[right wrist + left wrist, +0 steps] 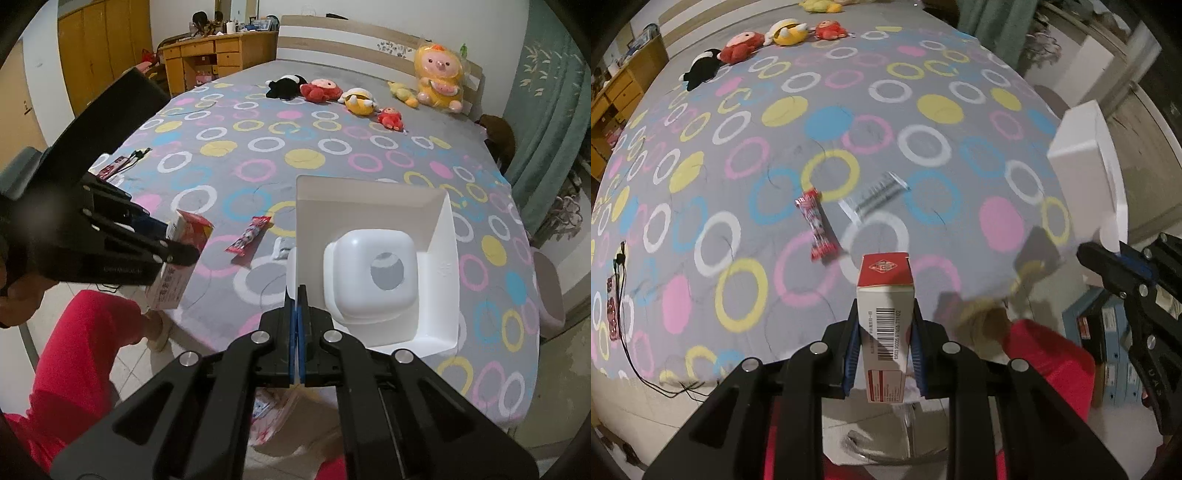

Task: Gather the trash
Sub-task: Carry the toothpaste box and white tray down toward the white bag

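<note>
My left gripper (885,317) is shut on a small white carton (885,295) with a red top and a barcode, held upright over the bed's near edge. The right wrist view shows that carton (186,232) in the left gripper (184,254) too. On the grey ring-patterned bedspread (923,110) lie a red wrapper (814,229) and a clear wrapper (875,197). My right gripper (298,291) is shut on the near wall of a white square bin (439,258), tilted above the bed, with a white domed insert (354,269) inside. The bin (1086,158) hangs at the right, beside the right gripper (1089,254).
Several plush toys (354,98) line the head of the bed. A phone and cable (617,295) lie at its left edge. A person's red trousers (74,350) are below the grippers, blue boxes (1108,332) stand on the floor, and a wooden desk (218,55) is behind.
</note>
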